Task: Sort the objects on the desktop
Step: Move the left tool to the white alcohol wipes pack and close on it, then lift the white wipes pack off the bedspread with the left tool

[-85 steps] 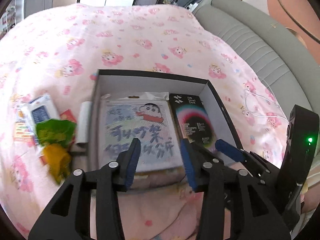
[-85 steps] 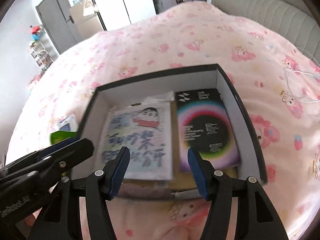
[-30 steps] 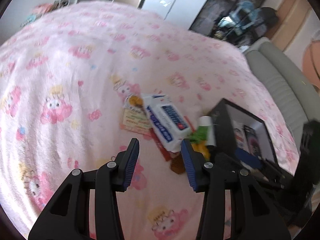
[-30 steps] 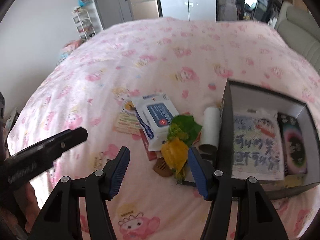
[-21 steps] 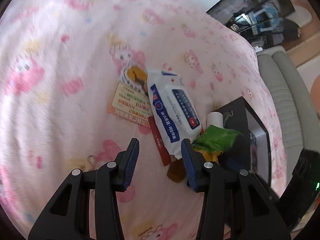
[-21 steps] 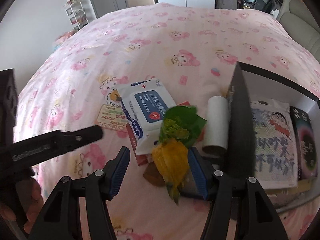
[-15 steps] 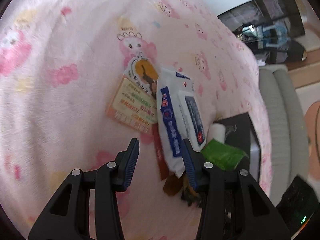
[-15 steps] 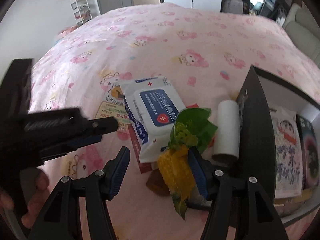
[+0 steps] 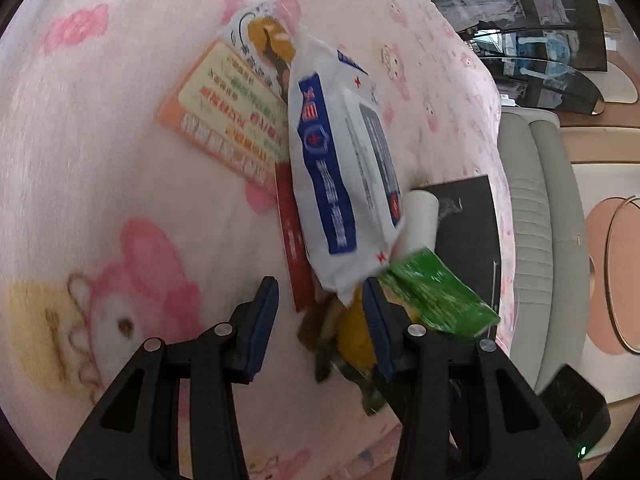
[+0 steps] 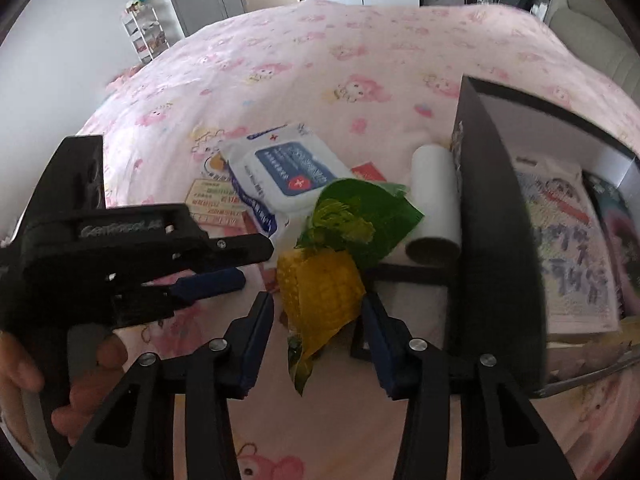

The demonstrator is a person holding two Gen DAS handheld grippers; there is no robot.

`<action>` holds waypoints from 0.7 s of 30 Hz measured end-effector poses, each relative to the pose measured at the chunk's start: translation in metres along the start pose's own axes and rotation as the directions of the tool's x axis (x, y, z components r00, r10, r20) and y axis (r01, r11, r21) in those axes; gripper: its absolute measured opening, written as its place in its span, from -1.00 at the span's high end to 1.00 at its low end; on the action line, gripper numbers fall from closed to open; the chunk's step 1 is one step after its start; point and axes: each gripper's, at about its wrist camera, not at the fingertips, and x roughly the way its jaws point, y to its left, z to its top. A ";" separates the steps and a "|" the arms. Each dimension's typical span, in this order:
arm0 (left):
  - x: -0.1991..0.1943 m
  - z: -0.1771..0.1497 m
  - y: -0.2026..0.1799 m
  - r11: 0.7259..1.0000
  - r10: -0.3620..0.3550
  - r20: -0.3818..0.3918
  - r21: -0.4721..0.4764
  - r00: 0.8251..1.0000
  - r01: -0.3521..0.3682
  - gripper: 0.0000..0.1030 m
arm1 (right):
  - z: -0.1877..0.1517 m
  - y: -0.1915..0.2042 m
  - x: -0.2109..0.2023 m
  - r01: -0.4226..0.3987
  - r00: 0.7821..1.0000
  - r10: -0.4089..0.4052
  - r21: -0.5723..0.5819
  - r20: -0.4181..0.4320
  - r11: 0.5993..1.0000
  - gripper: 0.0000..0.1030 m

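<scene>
A white and blue wet-wipe pack (image 9: 344, 168) (image 10: 286, 168) lies on the pink blanket, over an orange leaflet (image 9: 224, 120) and a red card (image 9: 294, 240). A yellow and green corn snack bag (image 10: 324, 280) (image 9: 432, 292) lies beside it. A white paper roll (image 10: 434, 204) (image 9: 418, 216) rests against the black box (image 10: 492, 208). My left gripper (image 9: 320, 312) is open, low over the blanket at the wipe pack's near end. My right gripper (image 10: 318, 320) is open with the snack bag's yellow end between its fingers, which do not touch it.
The black box holds a cartoon notebook (image 10: 560, 240) and a dark packet (image 10: 624, 232). A small dark frame (image 10: 404, 280) lies by the box wall. A hand (image 10: 60, 380) holds the left gripper. A grey sofa (image 9: 536, 240) borders the bed.
Both grippers have left the box and come over the pile beside it. The left gripper has dropped close to the wipe pack; the right has closed in on the snack bag.
</scene>
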 end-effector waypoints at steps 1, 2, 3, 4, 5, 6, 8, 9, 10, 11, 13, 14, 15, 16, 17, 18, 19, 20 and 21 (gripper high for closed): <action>0.002 0.001 0.000 1.000 -0.003 0.002 0.002 1.000 0.003 0.16 | 0.001 -0.003 -0.003 -0.009 1.000 0.009 0.019 0.010 1.000 0.26; 0.004 0.002 0.000 1.000 -0.009 0.003 0.002 1.000 0.009 0.16 | 0.001 -0.004 -0.006 -0.017 1.000 0.016 0.035 0.023 0.999 0.26; 0.006 0.004 0.001 1.000 -0.023 0.001 -0.002 1.000 0.023 0.16 | 0.002 -0.004 -0.009 -0.018 0.999 0.017 0.041 0.038 0.999 0.26; 0.008 0.006 0.001 1.000 -0.027 0.002 0.000 1.000 0.027 0.17 | 0.003 -0.003 -0.013 -0.016 0.998 0.014 0.043 0.054 0.999 0.26; 0.010 0.007 0.000 1.000 -0.017 0.005 0.012 1.000 0.017 0.22 | 0.003 -0.002 -0.015 -0.015 0.998 0.012 0.044 0.062 0.999 0.26; 0.012 0.007 -0.001 1.000 -0.008 0.010 0.023 1.000 0.008 0.28 | 0.002 -0.001 -0.019 -0.014 0.998 0.010 0.049 0.069 0.999 0.26; 0.012 0.007 -0.002 0.999 0.009 0.021 0.038 1.000 -0.009 0.61 | -0.001 0.000 -0.026 -0.016 0.997 0.011 0.057 0.078 0.998 0.26; 0.010 0.006 -0.003 0.999 0.011 0.030 0.040 1.000 -0.012 0.74 | -0.004 0.001 -0.029 -0.016 0.997 0.012 0.055 0.083 0.998 0.26; 0.008 0.005 -0.005 0.999 0.013 0.039 0.042 0.999 -0.014 0.75 | -0.005 0.001 -0.031 -0.017 0.996 0.013 0.053 0.086 0.998 0.26; 0.005 0.004 -0.007 0.999 0.019 0.050 0.047 0.999 -0.022 0.76 | -0.007 0.002 -0.031 -0.021 0.996 0.017 0.052 0.083 0.998 0.26; -0.003 -0.001 -0.010 0.997 0.043 0.074 0.065 0.996 -0.047 0.78 | -0.010 0.001 -0.031 -0.038 0.997 0.034 0.057 0.066 0.998 0.26; -0.005 -0.006 -0.009 0.997 0.047 0.069 0.063 0.997 -0.051 0.79 | -0.011 -0.001 -0.030 -0.044 0.998 0.040 0.065 0.058 0.997 0.26; -0.008 -0.011 -0.007 0.997 0.051 0.063 0.062 0.997 -0.055 0.80 | -0.011 -0.002 -0.029 -0.049 0.998 0.045 0.070 0.053 0.996 0.26; -0.011 -0.016 -0.006 0.996 0.055 0.058 0.061 0.997 -0.059 0.80 | -0.011 -0.003 -0.030 -0.053 0.997 0.050 0.072 0.051 0.996 0.26; -0.013 -0.021 -0.004 0.996 0.060 0.052 0.059 0.997 -0.063 0.80 | -0.011 -0.002 -0.031 -0.057 0.997 0.054 0.068 0.051 0.996 0.26; -0.016 -0.026 -0.003 0.996 0.064 0.047 0.058 0.997 -0.067 0.80 | -0.011 -0.001 -0.032 -0.064 0.997 0.061 0.064 0.052 0.996 0.26; -0.019 -0.031 -0.001 0.996 0.068 0.042 0.057 0.997 -0.070 0.81 | -0.011 0.000 -0.034 -0.071 0.996 0.067 0.060 0.052 0.996 0.26; -0.021 -0.036 0.000 0.996 0.072 0.036 0.056 0.997 -0.074 0.81 | -0.012 0.001 -0.035 -0.078 0.996 0.075 0.056 0.051 0.995 0.26; -0.024 -0.040 0.002 0.995 0.077 0.031 0.054 0.997 -0.078 0.80 | -0.013 0.002 -0.035 -0.086 0.995 0.084 0.052 0.045 0.995 0.26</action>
